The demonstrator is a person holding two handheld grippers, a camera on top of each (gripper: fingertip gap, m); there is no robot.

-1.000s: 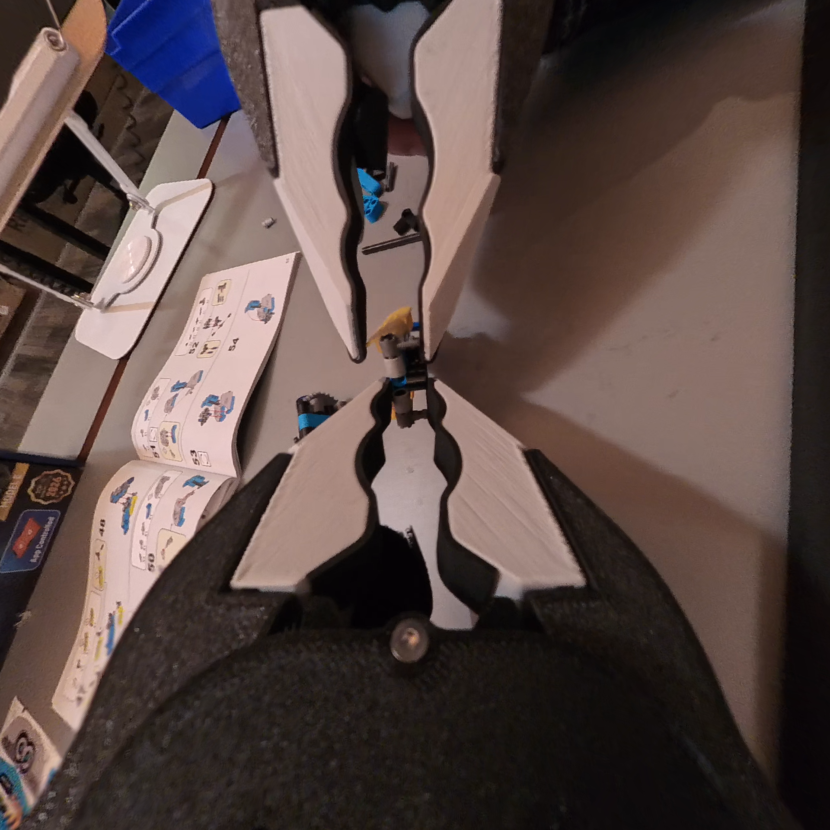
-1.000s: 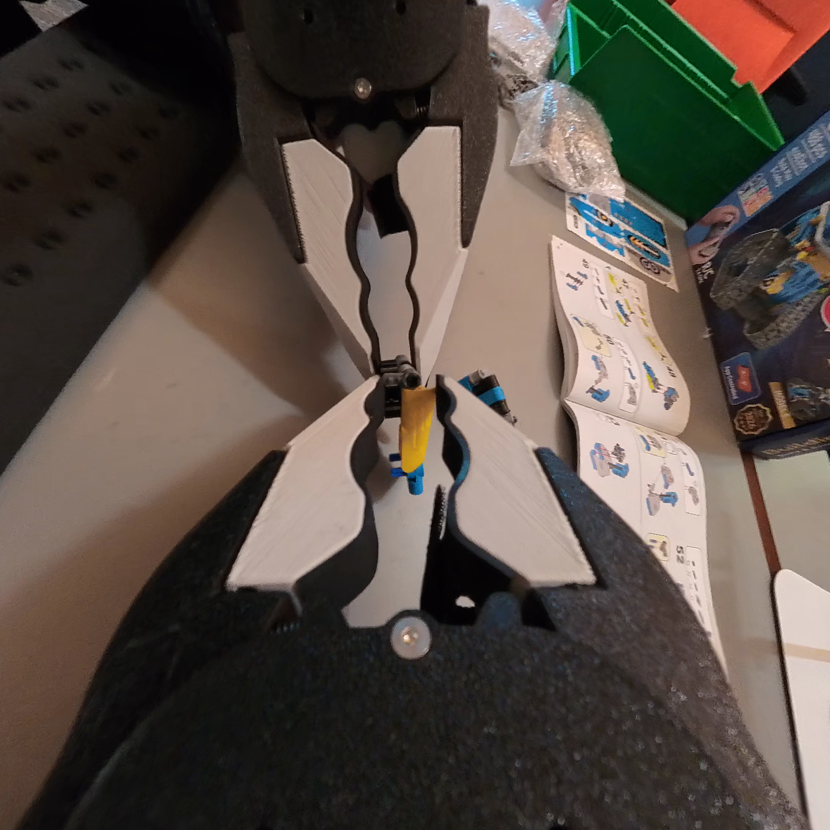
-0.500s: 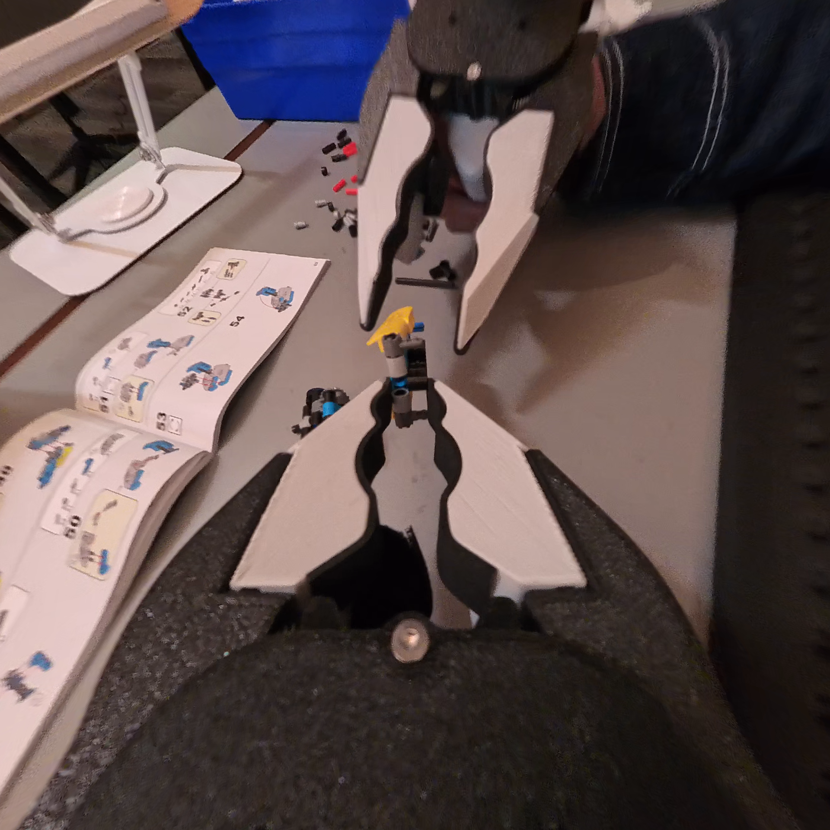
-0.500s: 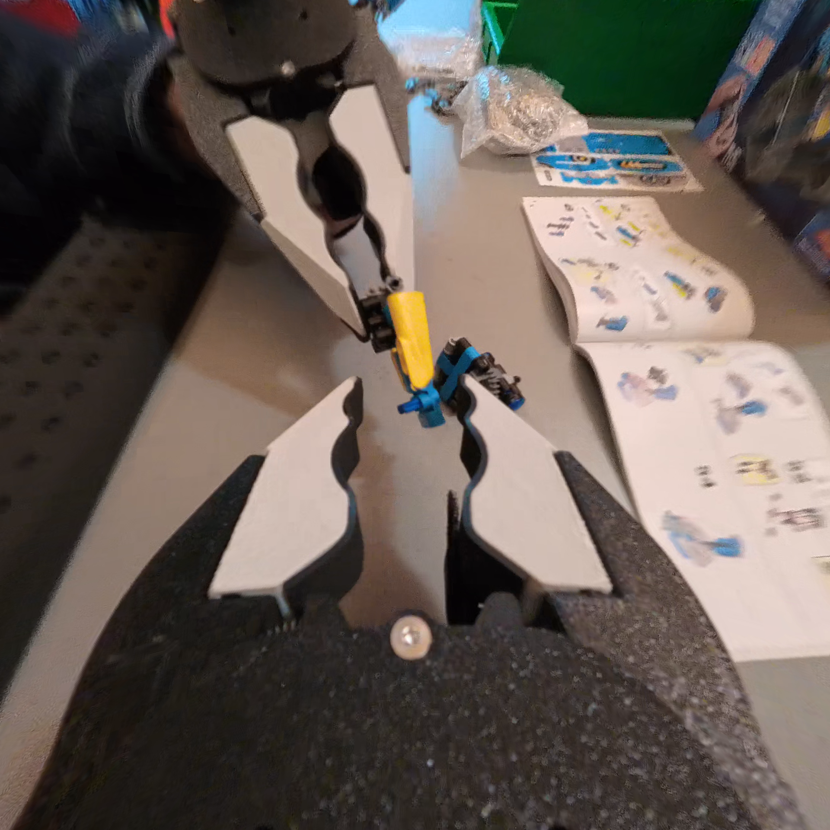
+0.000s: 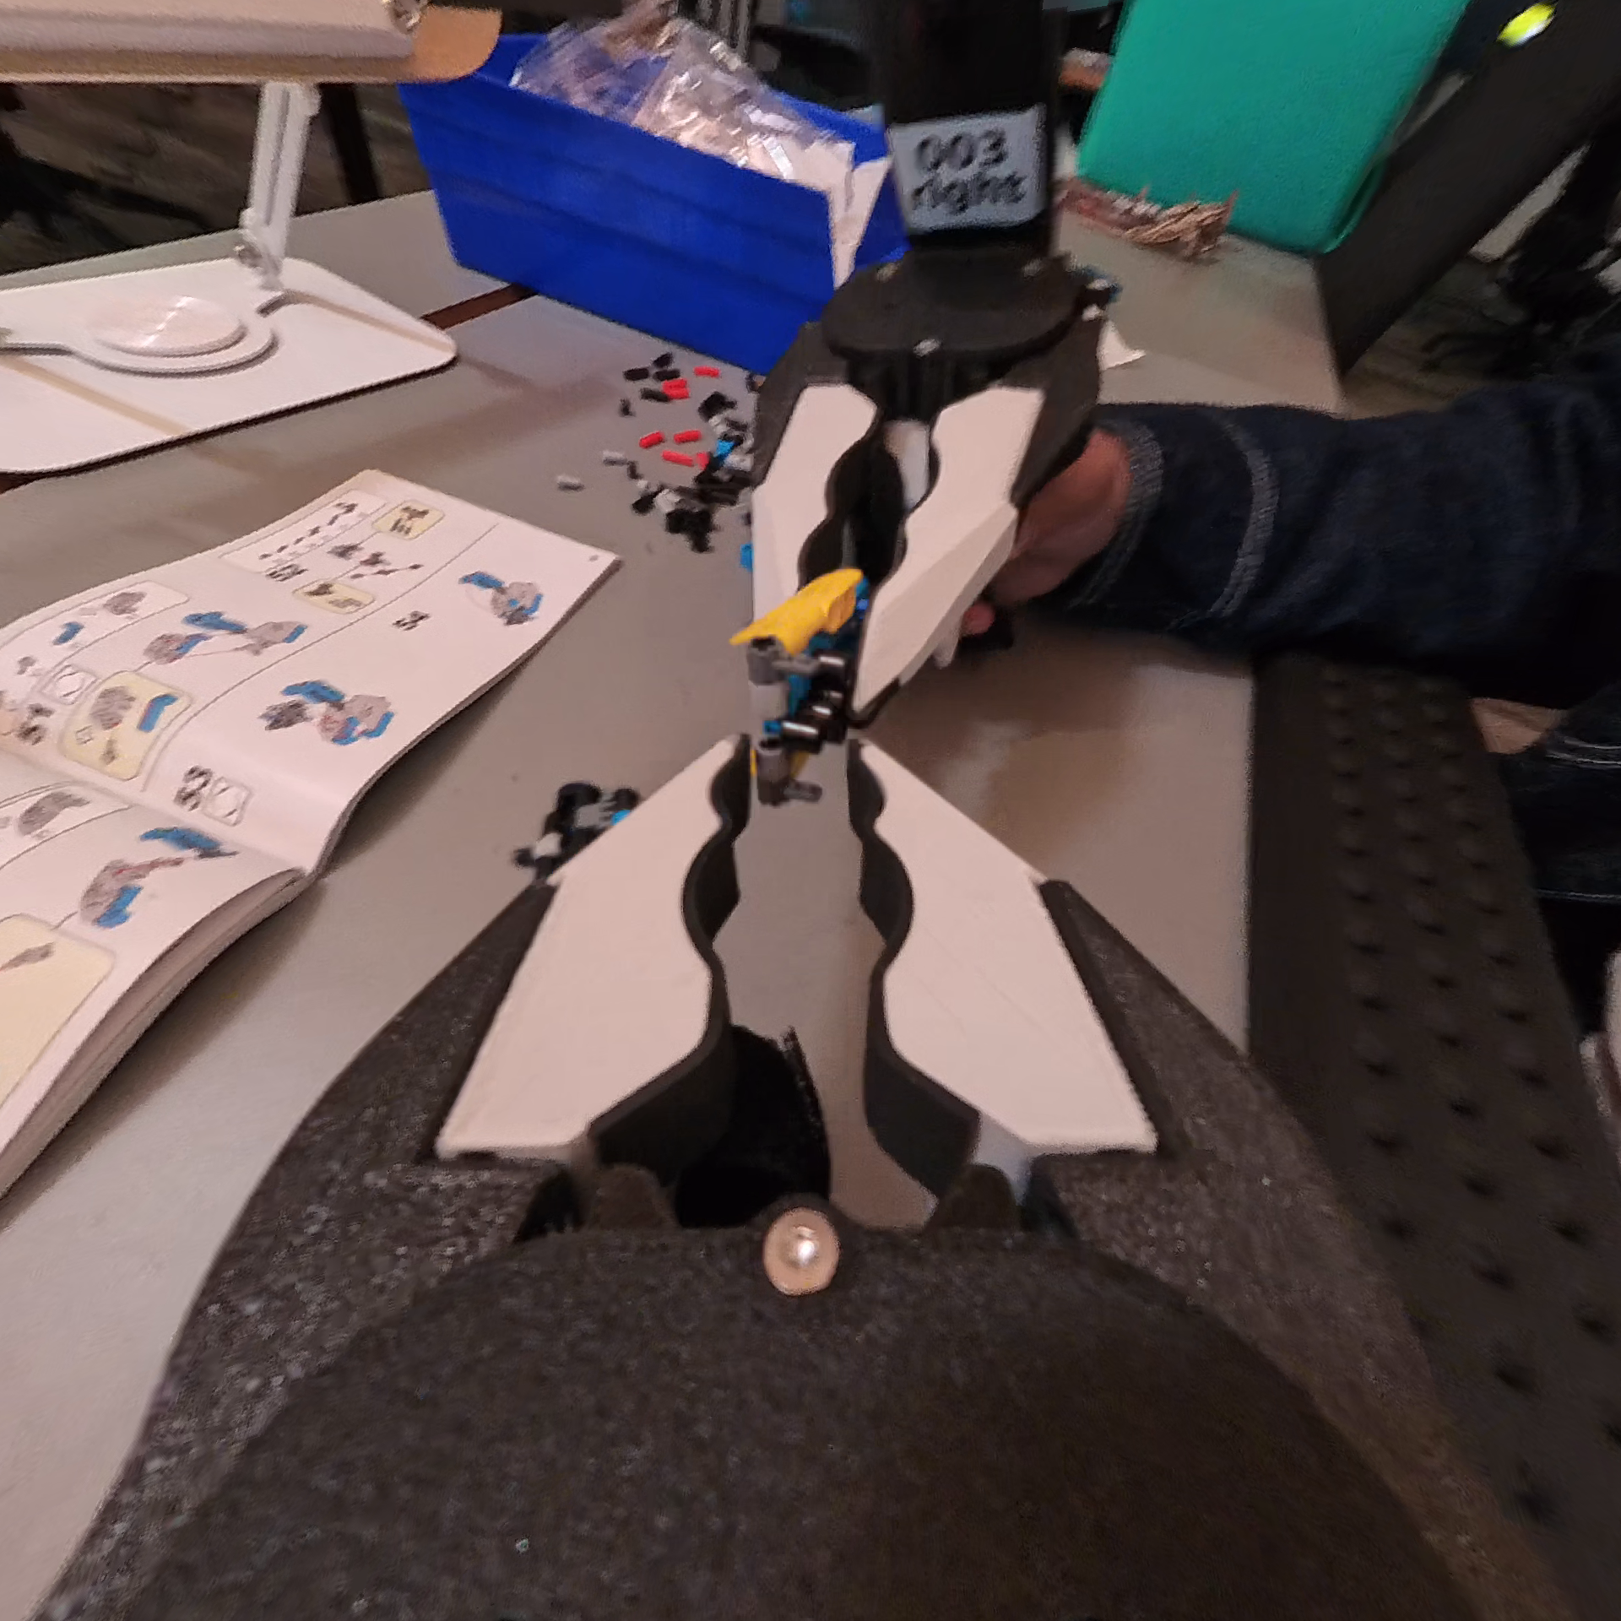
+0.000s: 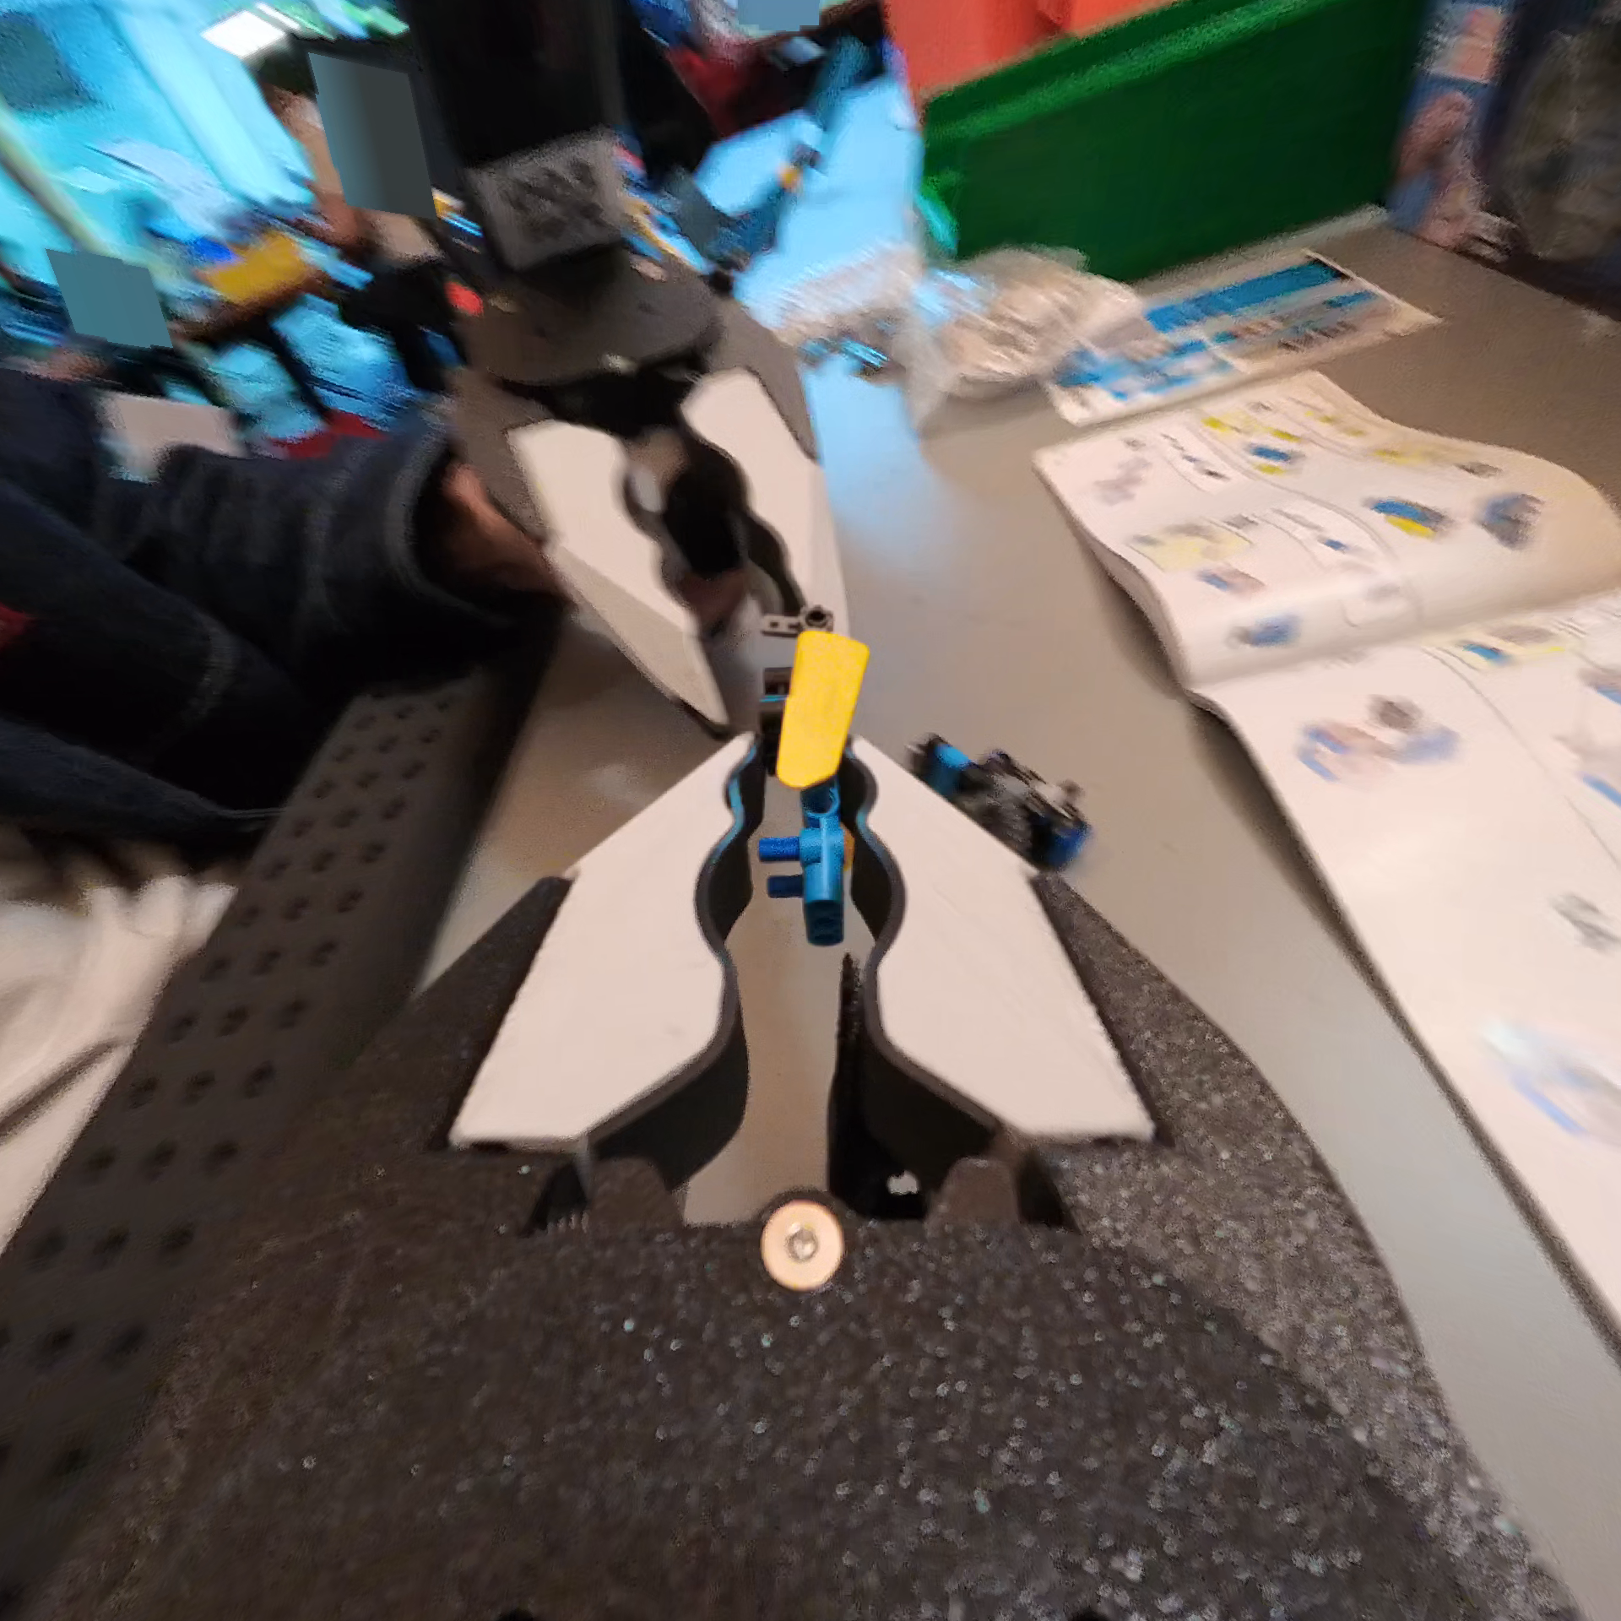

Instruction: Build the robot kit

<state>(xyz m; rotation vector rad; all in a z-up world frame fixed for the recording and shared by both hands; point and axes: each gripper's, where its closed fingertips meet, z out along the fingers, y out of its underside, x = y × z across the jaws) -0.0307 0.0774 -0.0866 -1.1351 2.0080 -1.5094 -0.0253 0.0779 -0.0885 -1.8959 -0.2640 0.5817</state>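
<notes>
Grey bench: left tongs and right tongs both clenched on a small brick assembly, judged light, fragile, best gripped by its beams

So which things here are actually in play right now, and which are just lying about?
In play: yellow-and-blue brick assembly, clamped between left gripper and right gripper.

Lying about on the table: open instruction booklet, loose parts pile, second small assembly, blue bin, lamp base, sticker sheet.
</notes>
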